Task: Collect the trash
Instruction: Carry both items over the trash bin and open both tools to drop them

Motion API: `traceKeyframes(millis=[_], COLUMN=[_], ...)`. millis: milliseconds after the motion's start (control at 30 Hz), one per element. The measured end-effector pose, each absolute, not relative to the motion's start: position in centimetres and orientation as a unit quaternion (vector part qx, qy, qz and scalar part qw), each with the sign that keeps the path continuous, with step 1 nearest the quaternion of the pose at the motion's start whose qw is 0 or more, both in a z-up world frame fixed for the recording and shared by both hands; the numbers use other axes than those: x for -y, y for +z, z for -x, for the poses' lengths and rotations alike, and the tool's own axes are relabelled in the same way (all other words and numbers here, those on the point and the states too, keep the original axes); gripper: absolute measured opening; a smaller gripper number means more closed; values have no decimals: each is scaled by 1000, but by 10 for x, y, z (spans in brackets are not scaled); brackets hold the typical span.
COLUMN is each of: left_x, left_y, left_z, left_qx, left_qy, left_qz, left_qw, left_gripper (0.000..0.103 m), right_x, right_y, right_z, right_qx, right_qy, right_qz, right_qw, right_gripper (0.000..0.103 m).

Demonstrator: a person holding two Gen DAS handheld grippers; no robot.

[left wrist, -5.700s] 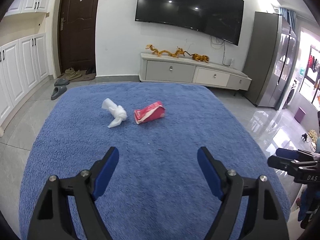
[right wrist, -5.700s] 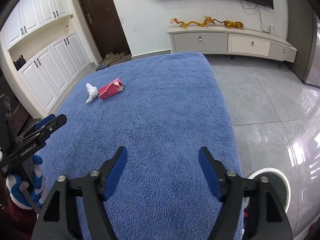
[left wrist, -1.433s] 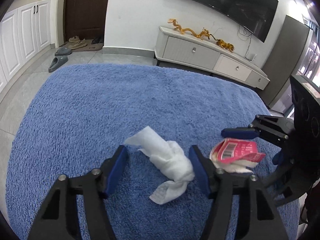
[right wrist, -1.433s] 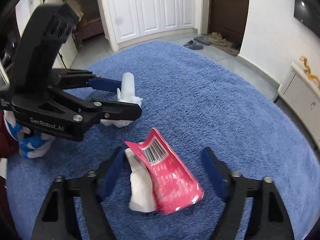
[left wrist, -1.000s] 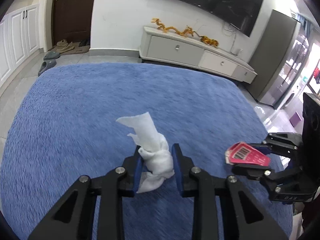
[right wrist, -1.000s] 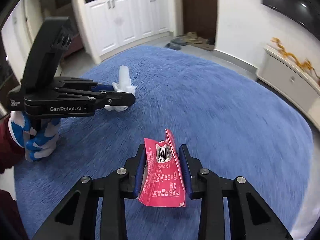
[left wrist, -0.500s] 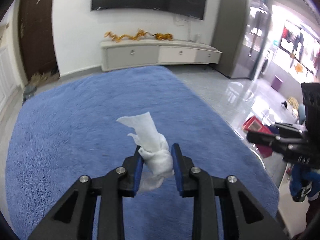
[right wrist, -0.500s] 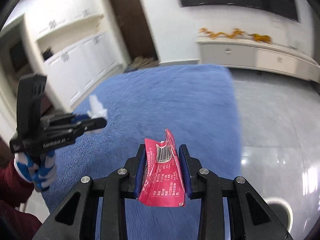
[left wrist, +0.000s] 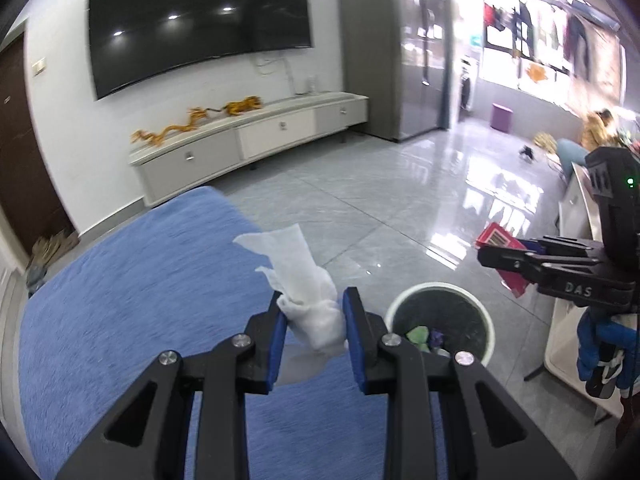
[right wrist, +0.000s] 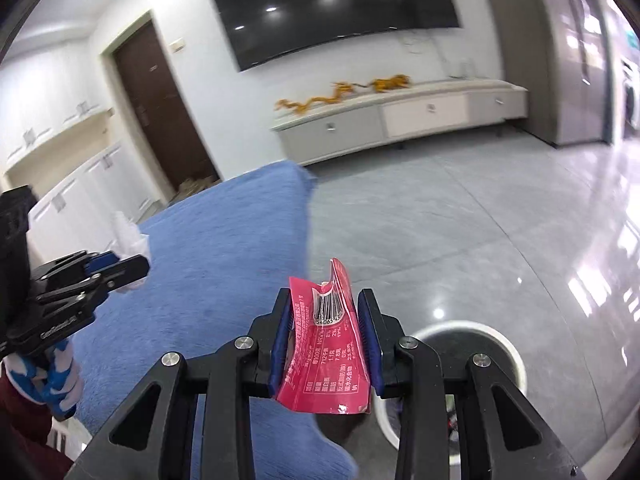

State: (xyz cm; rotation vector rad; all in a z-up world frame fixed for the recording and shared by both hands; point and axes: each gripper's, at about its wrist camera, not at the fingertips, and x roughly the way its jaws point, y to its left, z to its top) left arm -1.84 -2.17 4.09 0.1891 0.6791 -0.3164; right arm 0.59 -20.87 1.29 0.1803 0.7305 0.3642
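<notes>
My left gripper (left wrist: 314,322) is shut on a crumpled white tissue (left wrist: 304,284), held in the air over the right edge of the blue rug (left wrist: 132,292). A round white-rimmed trash bin (left wrist: 438,322) with some litter inside stands on the floor just right of it. My right gripper (right wrist: 325,328) is shut on a red snack wrapper (right wrist: 326,344) with a barcode, above and left of the same bin (right wrist: 484,340). In the left wrist view the right gripper (left wrist: 504,254) hangs above the bin, wrapper (left wrist: 500,240) showing. The right wrist view shows the left gripper (right wrist: 116,264) at far left.
Glossy grey tile floor (left wrist: 400,208) surrounds the bin. A white TV cabinet (left wrist: 248,144) with gold dragon figures and a wall TV (left wrist: 196,20) stand at the back. A grey cupboard (left wrist: 384,48) is right of it. A white piece of furniture (left wrist: 576,264) stands at the right edge.
Both grippers have swung right from over the rug toward the floor with the tissue and wrapper still held. The trash bin has come into view under them.
</notes>
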Motion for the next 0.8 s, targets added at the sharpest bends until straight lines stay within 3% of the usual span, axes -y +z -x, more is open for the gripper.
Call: traceKeyframes(millis=[333,800], left_x=[122,190], left_y=[4,-49], left_z=[-18,-73], left_qx=[-369,-432], left_qy=[-210,-269], left_qz=[-147,-156], left_qw=[893,847], left_gripper=[27,29], right_x=[282,340], right_y=[-38,-112], right_z=[-14,-38], right_qx=[-383,-430], right_qy=[97,36], right_qz=[-163,-224], right_qw=[904,874], right_gripper=[34,36])
